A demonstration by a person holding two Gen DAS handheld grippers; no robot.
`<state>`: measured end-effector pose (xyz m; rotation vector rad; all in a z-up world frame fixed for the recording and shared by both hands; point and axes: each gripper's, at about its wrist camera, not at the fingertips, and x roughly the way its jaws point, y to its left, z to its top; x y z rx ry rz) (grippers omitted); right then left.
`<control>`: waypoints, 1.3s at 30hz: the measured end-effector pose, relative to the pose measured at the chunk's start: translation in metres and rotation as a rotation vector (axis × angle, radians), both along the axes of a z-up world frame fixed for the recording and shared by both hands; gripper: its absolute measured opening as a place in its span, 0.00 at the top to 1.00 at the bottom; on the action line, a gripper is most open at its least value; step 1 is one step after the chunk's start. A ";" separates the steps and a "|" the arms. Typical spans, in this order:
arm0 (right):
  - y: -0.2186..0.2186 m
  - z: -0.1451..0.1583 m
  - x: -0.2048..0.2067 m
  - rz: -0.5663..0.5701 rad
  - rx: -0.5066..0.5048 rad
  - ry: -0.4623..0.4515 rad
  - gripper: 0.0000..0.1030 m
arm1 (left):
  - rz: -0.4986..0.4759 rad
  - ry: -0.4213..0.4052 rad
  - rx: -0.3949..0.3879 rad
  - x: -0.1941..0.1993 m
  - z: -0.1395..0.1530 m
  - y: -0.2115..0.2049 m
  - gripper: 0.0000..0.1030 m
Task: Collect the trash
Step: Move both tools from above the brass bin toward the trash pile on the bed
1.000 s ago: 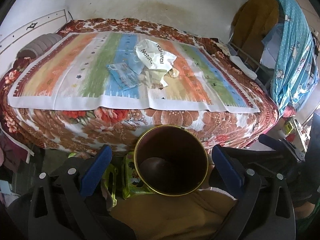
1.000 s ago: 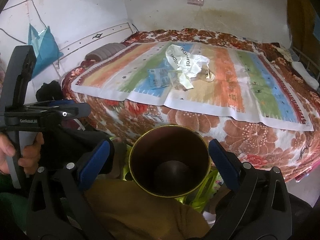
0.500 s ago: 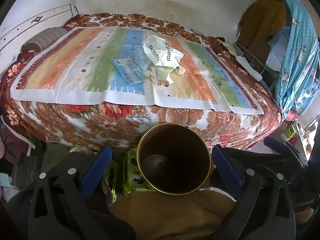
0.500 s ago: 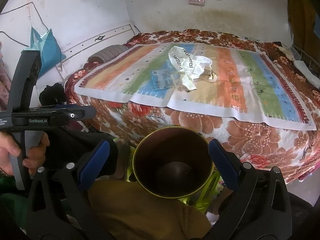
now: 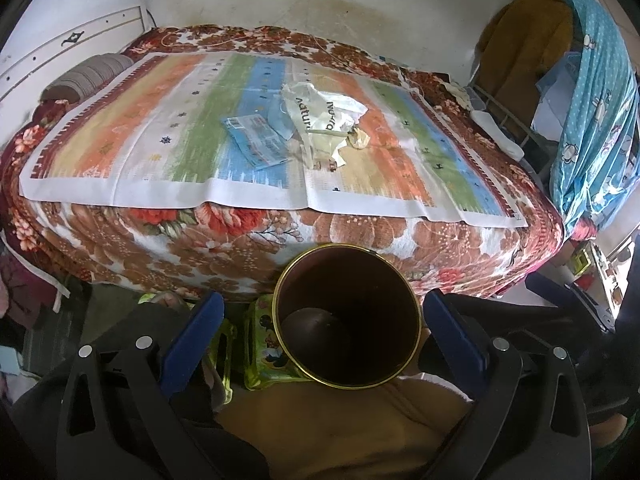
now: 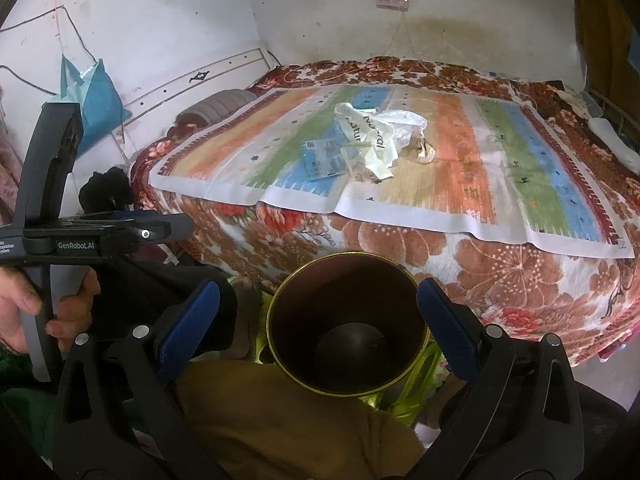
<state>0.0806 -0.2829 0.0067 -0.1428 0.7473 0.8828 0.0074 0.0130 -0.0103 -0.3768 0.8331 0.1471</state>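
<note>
white crumpled plastic bag [image 5: 320,110] on bed [image 5: 240,240]: reach both spread-jaw grippers past gold-rimmed brown bin [image 5: 347,316], pinch bag's middle.

From my left camera, the printed word on the white plastic bag [image 5: 320,110] is creased and only partly readable. The small items under its near edge are too small for me to identify. The brown bin [image 5: 347,316] hides most of the green item [image 5: 262,350] behind it, and its floor is too dark to read.
</note>
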 end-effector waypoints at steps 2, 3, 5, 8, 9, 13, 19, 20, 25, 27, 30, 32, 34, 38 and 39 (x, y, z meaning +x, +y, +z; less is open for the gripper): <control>0.000 0.000 0.000 -0.001 0.001 -0.001 0.08 | 0.000 -0.001 -0.001 0.000 0.000 0.000 0.06; 0.000 0.000 0.000 0.000 0.001 -0.001 0.09 | 0.003 -0.001 -0.002 0.000 0.000 0.001 0.06; 0.000 0.000 0.000 0.000 0.001 -0.001 0.08 | 0.002 -0.001 -0.001 0.000 0.000 0.001 0.06; 0.000 0.001 0.000 0.000 0.000 -0.001 0.08 | 0.001 -0.001 0.000 0.000 0.000 0.001 0.06; -0.001 0.000 0.001 0.000 0.000 0.000 0.08 | 0.001 -0.001 -0.001 0.000 0.000 0.001 0.06; 0.000 0.001 -0.001 0.000 0.001 0.000 0.08 | 0.001 -0.001 -0.001 0.000 0.000 0.001 0.06; -0.001 0.000 0.001 -0.001 0.001 0.002 0.09 | 0.000 -0.001 -0.002 0.000 0.000 0.001 0.06; 0.000 0.000 0.001 -0.001 0.002 0.003 0.09 | 0.000 -0.001 -0.002 0.000 0.000 0.001 0.06; 0.002 -0.001 0.002 -0.002 0.010 0.017 0.08 | 0.006 0.001 -0.011 -0.002 -0.001 0.005 0.06; 0.003 -0.001 0.005 -0.004 0.018 0.029 0.09 | 0.007 0.003 -0.013 -0.002 -0.002 0.006 0.06; 0.003 0.001 0.013 -0.007 0.032 0.049 0.09 | 0.015 0.011 -0.027 0.000 -0.003 0.009 0.06; 0.004 0.003 0.022 -0.012 0.038 0.059 0.09 | 0.027 0.021 -0.044 0.002 -0.004 0.013 0.06; 0.005 0.004 0.028 -0.013 0.041 0.065 0.09 | 0.035 0.037 -0.062 0.012 -0.004 0.018 0.06; 0.008 0.005 0.040 -0.009 0.041 0.074 0.09 | 0.052 0.058 -0.063 0.024 -0.004 0.022 0.06; 0.010 0.006 0.042 -0.007 0.035 0.068 0.09 | 0.054 0.062 -0.060 0.027 -0.003 0.023 0.06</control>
